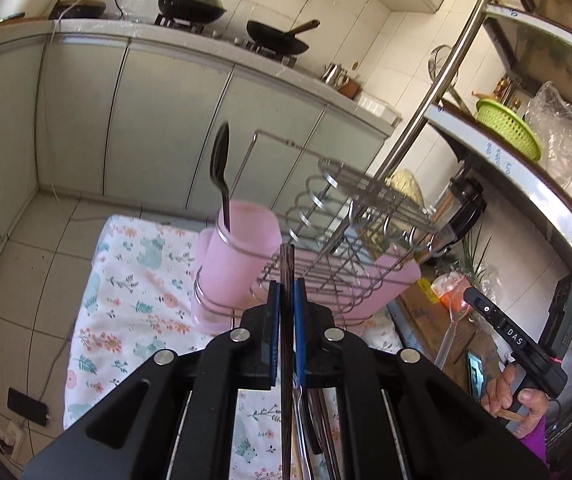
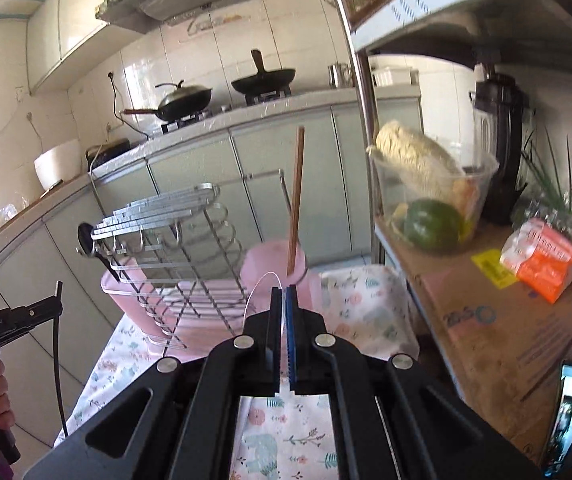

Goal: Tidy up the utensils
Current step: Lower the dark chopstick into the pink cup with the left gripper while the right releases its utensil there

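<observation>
Left gripper (image 1: 286,280) clamps a dark chopstick (image 1: 287,320); right gripper (image 2: 284,300) pinches what appears a clear plastic spoon (image 2: 259,292). Spoon (image 1: 220,168) at frame centre-left already stands in the pink cup (image 1: 241,248); both held items remain.

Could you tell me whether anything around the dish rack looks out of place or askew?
Nothing is spilled or broken. A single brown chopstick leans alone in one pink cup at the end of the rack, with no partner; the black spoon stands in the other pink cup.
</observation>
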Motion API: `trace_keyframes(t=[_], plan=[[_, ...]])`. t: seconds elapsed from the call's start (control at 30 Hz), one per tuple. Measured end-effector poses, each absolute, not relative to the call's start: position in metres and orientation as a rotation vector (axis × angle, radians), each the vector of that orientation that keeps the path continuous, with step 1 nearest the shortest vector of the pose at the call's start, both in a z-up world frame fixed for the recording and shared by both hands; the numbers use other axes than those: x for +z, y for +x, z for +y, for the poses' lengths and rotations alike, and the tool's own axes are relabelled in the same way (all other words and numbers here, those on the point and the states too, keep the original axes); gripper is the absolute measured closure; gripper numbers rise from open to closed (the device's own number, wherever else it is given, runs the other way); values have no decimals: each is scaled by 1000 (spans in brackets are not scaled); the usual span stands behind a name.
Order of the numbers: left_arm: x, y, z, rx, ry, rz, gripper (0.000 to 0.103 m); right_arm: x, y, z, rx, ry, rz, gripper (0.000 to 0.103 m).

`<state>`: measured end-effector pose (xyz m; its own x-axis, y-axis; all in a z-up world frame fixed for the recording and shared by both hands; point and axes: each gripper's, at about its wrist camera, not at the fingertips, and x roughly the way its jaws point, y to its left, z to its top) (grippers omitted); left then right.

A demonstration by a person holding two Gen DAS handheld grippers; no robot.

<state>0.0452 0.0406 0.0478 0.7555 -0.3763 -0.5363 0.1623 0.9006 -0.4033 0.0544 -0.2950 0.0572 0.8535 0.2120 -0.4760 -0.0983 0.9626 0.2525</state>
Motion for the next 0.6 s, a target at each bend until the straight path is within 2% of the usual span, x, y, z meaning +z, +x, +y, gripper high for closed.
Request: trace_keyframes(t=[0.37,0.6], plan=[[94,47,48,-290,-343,510,97,128,49,-294,82,151,282,101],[118,56,43,-269,-325,387,97,154,53,-284,21,99,128,101]])
